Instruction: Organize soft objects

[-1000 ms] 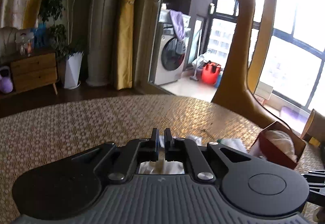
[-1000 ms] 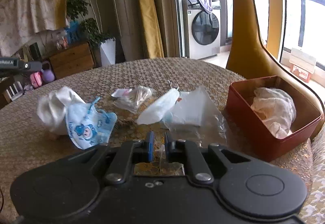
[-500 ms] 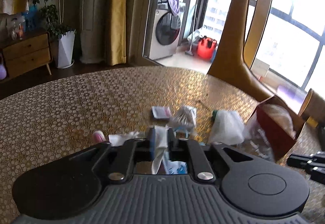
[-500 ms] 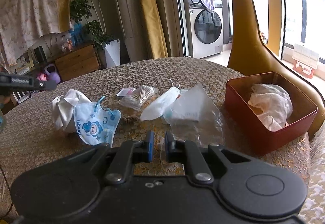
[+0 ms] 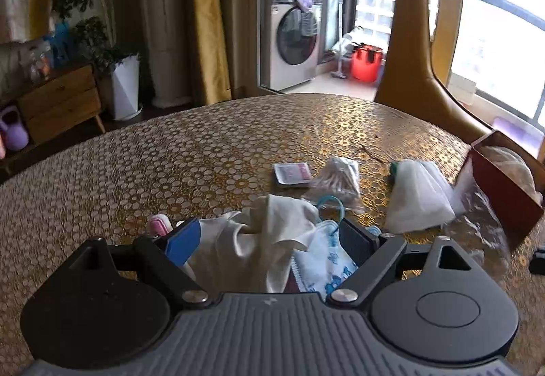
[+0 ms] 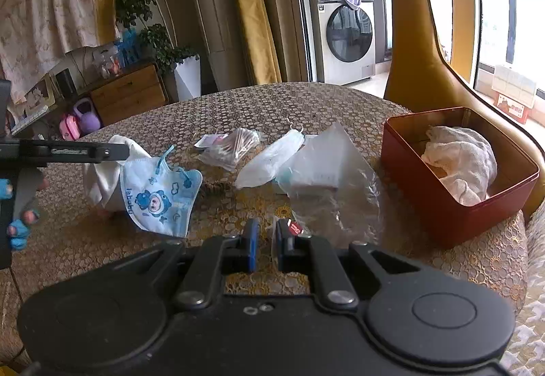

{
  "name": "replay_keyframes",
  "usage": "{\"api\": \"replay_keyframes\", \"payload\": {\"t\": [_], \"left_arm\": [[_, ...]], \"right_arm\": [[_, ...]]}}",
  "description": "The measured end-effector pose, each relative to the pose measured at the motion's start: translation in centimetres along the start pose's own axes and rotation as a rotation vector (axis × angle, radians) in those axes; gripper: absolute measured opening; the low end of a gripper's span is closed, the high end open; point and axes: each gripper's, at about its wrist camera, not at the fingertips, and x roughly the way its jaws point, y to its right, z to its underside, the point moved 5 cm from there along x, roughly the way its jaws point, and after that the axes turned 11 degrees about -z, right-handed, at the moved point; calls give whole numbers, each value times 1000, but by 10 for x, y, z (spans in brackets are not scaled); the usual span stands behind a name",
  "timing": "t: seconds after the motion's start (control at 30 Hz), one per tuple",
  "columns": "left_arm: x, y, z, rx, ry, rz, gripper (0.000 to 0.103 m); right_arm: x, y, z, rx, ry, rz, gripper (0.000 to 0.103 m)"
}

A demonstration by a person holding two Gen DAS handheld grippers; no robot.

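**Left jaws apart over white cloth; right pinched on plastic film**

Left hand-held gripper [image 5: 269,236]: jaws have just been opening and now stand wide. The crumpled white cloth [image 5: 259,239] sits between them; pads don't appear to press it. The cloth's lower part is hidden behind the gripper body. A child's blue-print face mask [image 6: 160,195] lies against the cloth's right side, partly tucked under it.

Right hand-held gripper [image 6: 265,239]: jaws nearly together, a thin clear edge of the plastic bag [image 6: 330,178] is between the pads; hard to make out.

Landmark is the red tin [image 6: 453,205] at the desk's [image 5: 204,154] right edge, with a white towel [image 6: 460,165] inside. Left of the tin: plastic bag, then a white face mask [image 6: 269,158], a cotton swab packet [image 6: 235,147], and farthest left the cloth. In the left wrist view the tin is cut off by the frame.
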Motion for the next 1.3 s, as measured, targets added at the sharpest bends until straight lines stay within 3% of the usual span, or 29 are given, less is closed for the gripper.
{"api": "replay_keyframes", "payload": {"t": [0.07, 0.13, 0.27, 0.4, 0.53, 1.03, 1.3], "left_arm": [[4, -4, -1, -26, -7, -14, 85], [7, -4, 0, -22, -19, -24, 65], [6, -1, 3, 19, -8, -32, 58], [2, 2, 2, 35, 3, -6, 26], [-2, 4, 1, 41, 18, -6, 12], [-58, -17, -53, -64, 105, 80, 9], [-88, 5, -78, -52, 120, 174, 9]], "right_arm": [[1, 0, 1, 0, -4, 0, 10], [2, 1, 2, 1, -8, 2, 10], [3, 1, 3, 5, -10, 1, 10], [3, 0, 3, 6, -12, 1, 10], [0, 1, 3, 7, -7, 4, 10], [-26, 5, -15, 2, 68, -5, 10], [-56, 14, -38, 12, 134, -22, 10]]}}
